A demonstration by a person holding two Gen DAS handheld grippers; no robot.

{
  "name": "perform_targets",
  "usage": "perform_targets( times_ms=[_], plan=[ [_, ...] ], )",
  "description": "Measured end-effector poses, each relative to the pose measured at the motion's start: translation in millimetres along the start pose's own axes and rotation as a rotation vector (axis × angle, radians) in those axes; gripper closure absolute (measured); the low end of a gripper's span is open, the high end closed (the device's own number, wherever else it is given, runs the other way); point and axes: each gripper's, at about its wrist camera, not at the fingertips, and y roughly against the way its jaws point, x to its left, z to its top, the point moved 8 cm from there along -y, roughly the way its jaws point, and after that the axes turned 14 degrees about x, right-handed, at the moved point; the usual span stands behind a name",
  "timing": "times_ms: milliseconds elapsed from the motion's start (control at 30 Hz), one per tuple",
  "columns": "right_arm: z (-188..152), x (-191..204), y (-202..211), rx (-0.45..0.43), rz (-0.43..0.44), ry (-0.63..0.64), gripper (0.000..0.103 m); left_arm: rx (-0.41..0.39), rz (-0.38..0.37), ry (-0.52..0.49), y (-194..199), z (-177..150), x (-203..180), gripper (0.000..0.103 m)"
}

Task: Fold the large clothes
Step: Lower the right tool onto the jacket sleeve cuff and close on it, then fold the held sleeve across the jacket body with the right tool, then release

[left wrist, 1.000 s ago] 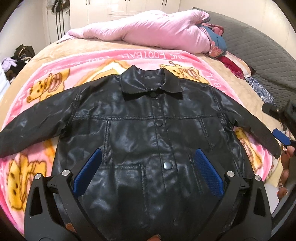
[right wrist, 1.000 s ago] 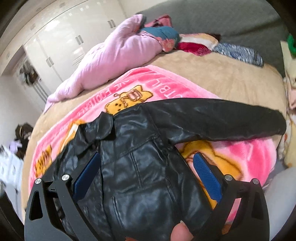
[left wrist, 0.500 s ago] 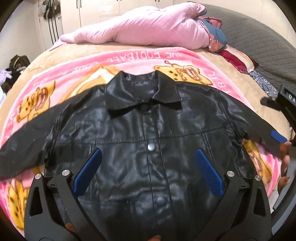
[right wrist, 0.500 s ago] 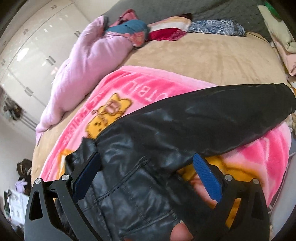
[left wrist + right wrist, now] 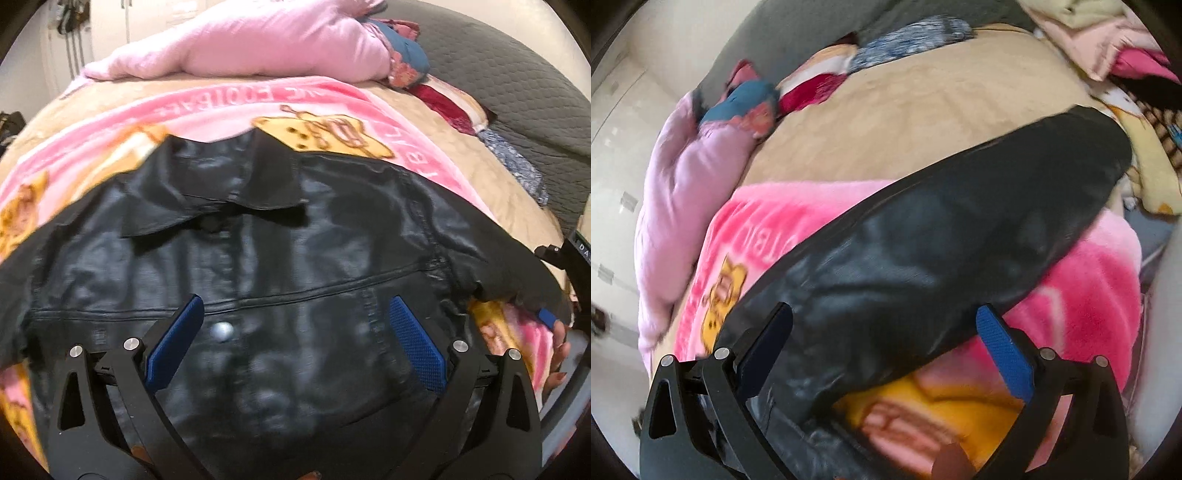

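Left wrist view: left hand-held gripper (image 5: 295, 332), fingers apart, hovers over black leather jacket (image 5: 295, 240); right hand-held gripper (image 5: 884, 332), apart, straddles its sleeve (image 5: 960, 240).

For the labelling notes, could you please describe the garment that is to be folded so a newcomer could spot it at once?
On the bed's tan cover lies a pink cartoon blanket, and spread flat on it, front up, is the black leather jacket. It is the only shiny black item, with a collar and snap buttons, unlike the soft pink quilt bundled behind it.
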Motion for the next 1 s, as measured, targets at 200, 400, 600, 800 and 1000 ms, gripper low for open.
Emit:
perform_targets(
  times_ms=[200, 400, 600, 800, 1000],
  plan=[
    [18.5, -33.6, -0.1, -0.013, 0.013, -0.114, 0.004, 0.009, -0.053, -0.047, -21.9, 16.6, -36.7, 0.009],
    [30.9, -64.5, -1.7, -0.033, 0.008, -0.224, 0.004, 0.006, -0.095, -0.096, -43.6, 44.6, -71.3, 0.009],
    [38.7, -90.2, 2.2, -0.071, 0.061, -0.351, 0.004, 0.016, -0.081, -0.105, -73.8, 73.2, -91.7, 0.033],
    [47.1, -103.2, 12.9, -0.121, 0.083, -0.404, 0.004, 0.03, -0.082, -0.102, -103.1, 88.6, -103.9, 0.048],
    [73.7, -113.0, -4.9, -0.107, 0.118, -0.452, 0.004, 0.028, -0.089, -0.106, -117.7, 91.7, -105.5, 0.051]
  ],
)
